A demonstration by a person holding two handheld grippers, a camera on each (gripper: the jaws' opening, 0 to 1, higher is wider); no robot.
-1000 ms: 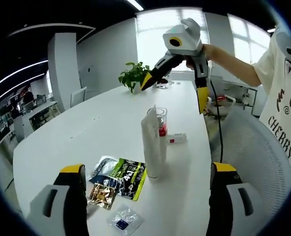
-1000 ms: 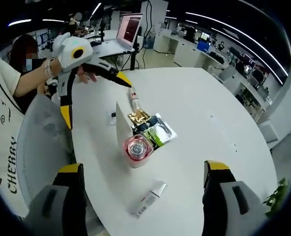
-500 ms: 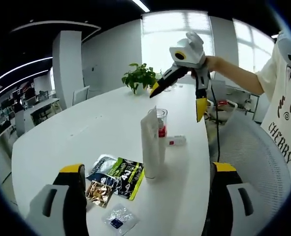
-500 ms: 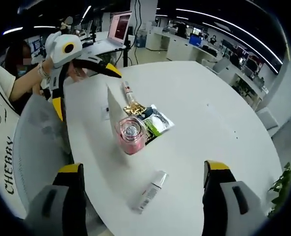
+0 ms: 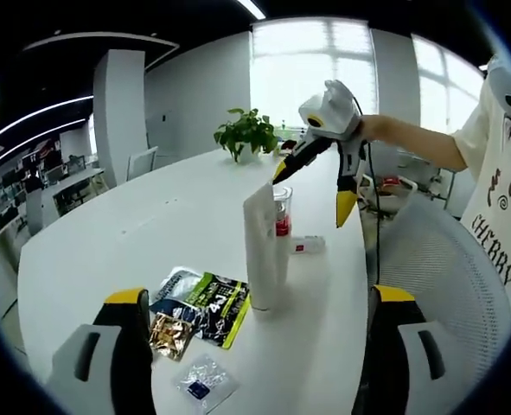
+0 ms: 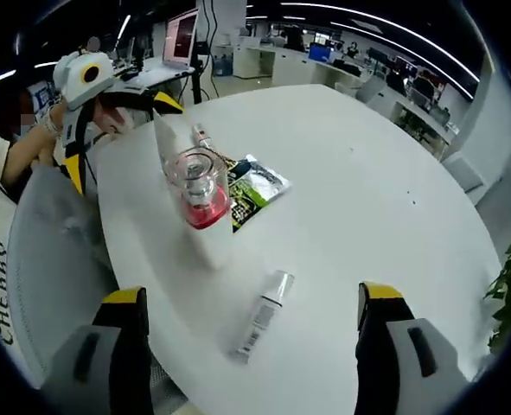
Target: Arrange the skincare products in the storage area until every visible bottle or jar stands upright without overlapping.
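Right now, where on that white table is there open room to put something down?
The broad stretch of table between the sachets and the far edge lies bare, as does the side toward the plant. It is crowded near the person's edge: the red-liquid bottle, white tube, and lying small tube.

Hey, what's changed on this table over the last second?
The right gripper has come down toward the clear bottle with pink liquid, jaws open and empty. The white tube, the small tube lying flat and the sachets stayed put. The left gripper still holds nothing.
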